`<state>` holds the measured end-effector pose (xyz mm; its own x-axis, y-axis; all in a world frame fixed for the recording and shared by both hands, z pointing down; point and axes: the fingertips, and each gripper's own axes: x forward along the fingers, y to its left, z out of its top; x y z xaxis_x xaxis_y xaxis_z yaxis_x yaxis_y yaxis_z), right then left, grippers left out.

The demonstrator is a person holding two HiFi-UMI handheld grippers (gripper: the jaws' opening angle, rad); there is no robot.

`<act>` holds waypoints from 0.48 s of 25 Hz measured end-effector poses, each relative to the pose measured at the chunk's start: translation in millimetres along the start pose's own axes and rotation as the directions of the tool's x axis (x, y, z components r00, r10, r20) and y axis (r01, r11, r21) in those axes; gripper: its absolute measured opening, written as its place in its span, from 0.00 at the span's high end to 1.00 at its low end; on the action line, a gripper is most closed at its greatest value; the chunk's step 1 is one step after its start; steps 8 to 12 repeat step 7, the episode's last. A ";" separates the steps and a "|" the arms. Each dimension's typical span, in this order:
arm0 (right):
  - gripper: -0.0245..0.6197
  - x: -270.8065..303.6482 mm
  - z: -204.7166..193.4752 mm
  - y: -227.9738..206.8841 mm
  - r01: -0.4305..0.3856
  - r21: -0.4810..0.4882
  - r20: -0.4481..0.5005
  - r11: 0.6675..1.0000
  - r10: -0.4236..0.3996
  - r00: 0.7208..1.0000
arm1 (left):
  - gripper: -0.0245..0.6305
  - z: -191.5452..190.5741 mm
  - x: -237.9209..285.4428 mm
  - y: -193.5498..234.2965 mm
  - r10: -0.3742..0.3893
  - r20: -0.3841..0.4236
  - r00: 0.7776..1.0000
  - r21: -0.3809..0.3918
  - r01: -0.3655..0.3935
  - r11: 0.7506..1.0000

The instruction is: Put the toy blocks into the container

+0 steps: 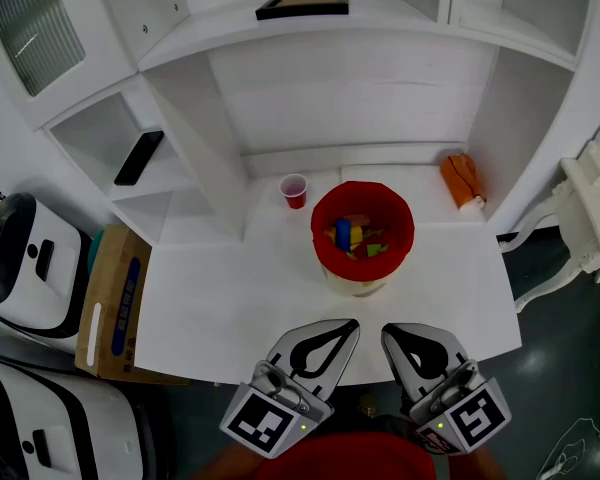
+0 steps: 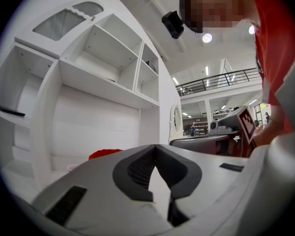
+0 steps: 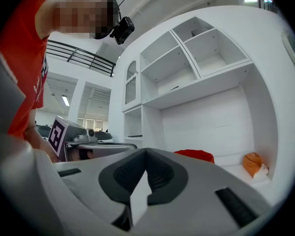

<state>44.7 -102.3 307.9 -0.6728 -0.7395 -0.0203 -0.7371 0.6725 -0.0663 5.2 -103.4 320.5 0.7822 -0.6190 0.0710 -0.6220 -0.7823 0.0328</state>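
- The toy blocks (image 1: 357, 238) lie in a mixed pile of yellow, blue, red and green inside the red container (image 1: 363, 188), which stands toward the back of the white table (image 1: 230, 303).
- No loose block shows anywhere on the table in the head view. The only other things there are a small red cup (image 1: 294, 190) just left of the container and an orange object (image 1: 461, 179) at the back right, which does not look like a block.
- The left gripper (image 1: 348, 326) hangs at the table's near edge with its jaws pressed together and nothing between them.
- The right gripper (image 1: 388, 331), beside it, is closed and empty too.
- Judging by this, the loading looks finished, or as good as: nothing is left to pick up, unless blocks lie out of view.
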 end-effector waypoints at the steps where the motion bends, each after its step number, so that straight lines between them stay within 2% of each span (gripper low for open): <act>1: 0.95 -0.4 -0.2 -0.3 0.000 0.001 -0.001 1.000 0.000 1.000 | 0.94 -0.2 0.1 -0.6 -0.001 -0.001 1.000 0.000 0.001 1.000; 12: 0.95 -3.0 1.3 -0.5 -0.001 0.005 0.002 1.000 0.001 1.000 | 0.94 0.3 0.0 -3.2 -0.004 0.000 1.000 -0.002 0.004 1.000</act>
